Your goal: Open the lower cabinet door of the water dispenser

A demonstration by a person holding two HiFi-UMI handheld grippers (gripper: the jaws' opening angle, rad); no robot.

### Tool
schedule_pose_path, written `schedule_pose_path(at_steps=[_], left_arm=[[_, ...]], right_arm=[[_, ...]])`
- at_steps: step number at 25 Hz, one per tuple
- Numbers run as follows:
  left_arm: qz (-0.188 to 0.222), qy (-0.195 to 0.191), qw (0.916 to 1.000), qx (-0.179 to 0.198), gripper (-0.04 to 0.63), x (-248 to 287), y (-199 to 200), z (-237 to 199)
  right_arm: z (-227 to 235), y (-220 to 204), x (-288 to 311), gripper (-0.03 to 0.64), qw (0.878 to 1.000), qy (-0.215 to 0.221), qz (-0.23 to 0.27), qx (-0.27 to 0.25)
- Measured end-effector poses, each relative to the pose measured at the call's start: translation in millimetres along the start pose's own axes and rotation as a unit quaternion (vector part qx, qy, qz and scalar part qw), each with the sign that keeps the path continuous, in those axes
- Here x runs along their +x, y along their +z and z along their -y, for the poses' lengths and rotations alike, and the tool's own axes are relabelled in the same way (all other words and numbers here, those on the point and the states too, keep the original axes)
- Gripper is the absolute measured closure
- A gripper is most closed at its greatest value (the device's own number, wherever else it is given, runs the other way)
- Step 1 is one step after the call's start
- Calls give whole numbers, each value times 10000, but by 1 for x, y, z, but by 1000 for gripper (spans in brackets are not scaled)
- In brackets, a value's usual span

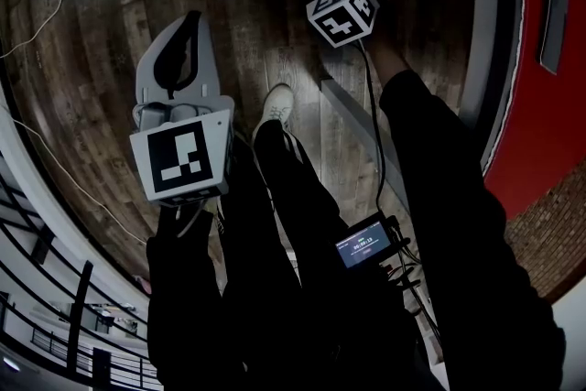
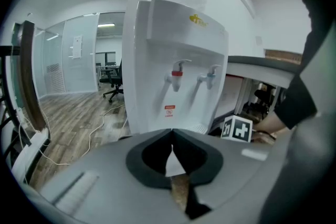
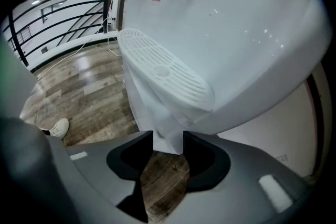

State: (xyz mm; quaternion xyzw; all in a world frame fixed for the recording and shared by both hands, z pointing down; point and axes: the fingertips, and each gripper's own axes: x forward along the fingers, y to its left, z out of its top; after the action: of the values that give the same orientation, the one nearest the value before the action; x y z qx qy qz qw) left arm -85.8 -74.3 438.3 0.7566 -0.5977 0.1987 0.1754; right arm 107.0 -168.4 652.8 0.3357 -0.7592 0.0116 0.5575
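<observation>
Water dispenser [image 2: 173, 44]: white and upright on the wood floor [image 3: 84, 92], just beyond both grippers. It has 2 taps on its face, red tap [image 2: 177, 72] on the left and blue tap [image 2: 208, 77] on the right.
Drip tray [image 3: 164, 72]: ribbed, jutting out under the taps.
Lower cabinet door [image 3: 149, 113]: the white front below the tray, reaching down to the floor; ajar or flush, I cannot tell.
Right gripper [image 3: 168, 135]: far right, tipped down close under the tray. Its jaws are released and wide apart, the door's white front shows in the gap, and the pads are not seen pressing it.
Left gripper [image 2: 172, 132]: nearer, on the left, back from the dispenser. Its jaws are clenched tip to tip and empty.
Shoe [image 1: 275, 108]: 1 white shoe on the floor between the grippers.
</observation>
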Motion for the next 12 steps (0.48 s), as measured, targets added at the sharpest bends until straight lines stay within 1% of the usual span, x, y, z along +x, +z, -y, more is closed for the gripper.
schedule_pose_path(at_steps=[4,12], left_arm=[[-37,6,10000,-44,588,1,-2,-1],[-17,-26,10000,-59,588,4,1,1]], right_arm=[[3,0,-1,462,10000,-5,-9,85],[1,-2,-2,465,9999,-5,-39,116]])
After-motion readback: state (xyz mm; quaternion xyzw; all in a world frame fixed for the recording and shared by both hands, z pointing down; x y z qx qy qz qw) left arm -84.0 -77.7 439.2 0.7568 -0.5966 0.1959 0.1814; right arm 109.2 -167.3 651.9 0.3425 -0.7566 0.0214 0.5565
